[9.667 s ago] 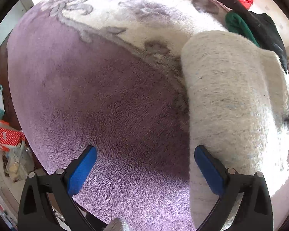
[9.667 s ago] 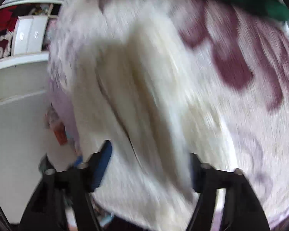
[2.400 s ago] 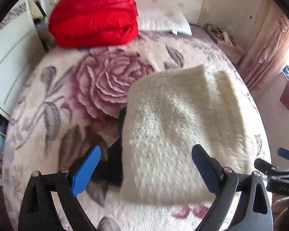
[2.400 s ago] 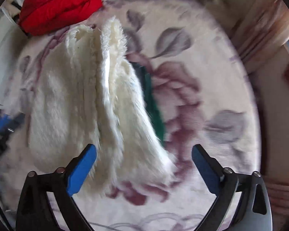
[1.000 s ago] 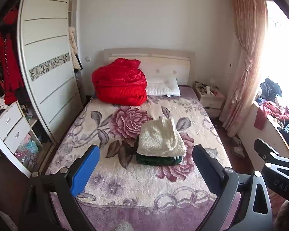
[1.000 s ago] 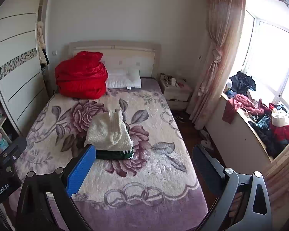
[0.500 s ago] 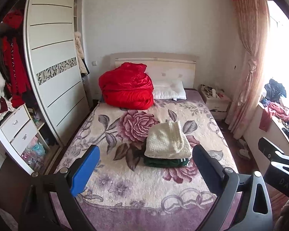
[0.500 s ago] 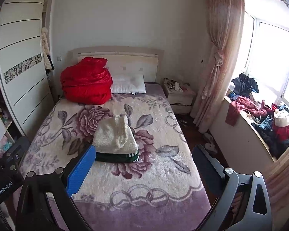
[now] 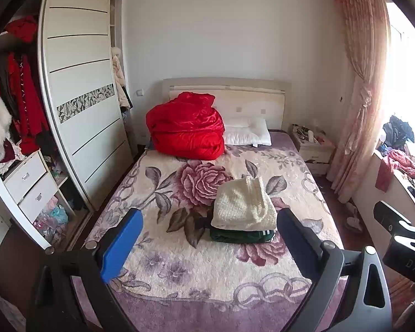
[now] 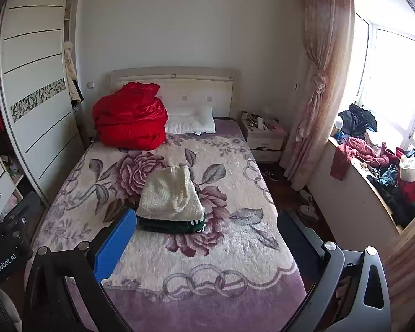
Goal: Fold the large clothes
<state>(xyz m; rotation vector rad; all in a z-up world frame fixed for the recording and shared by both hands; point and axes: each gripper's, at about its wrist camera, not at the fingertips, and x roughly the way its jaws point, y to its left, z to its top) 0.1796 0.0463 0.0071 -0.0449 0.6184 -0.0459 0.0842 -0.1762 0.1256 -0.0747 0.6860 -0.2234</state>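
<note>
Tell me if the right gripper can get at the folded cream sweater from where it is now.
Probably not yet: the right gripper is open and the way is clear, but the cream sweater lies mid-bed, well ahead.

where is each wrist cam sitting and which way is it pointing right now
Left wrist: behind the open left gripper near the foot of the bed, facing the headboard; the right gripper's black body shows at its right edge.
Right wrist: behind the open right gripper, also at the foot but closer to the window side, facing the headboard; the left gripper's body shows at its left edge.
Shared: the folded cream fuzzy garment stacked on a folded dark green garment on the floral bed blanket, and a red quilt.
</note>
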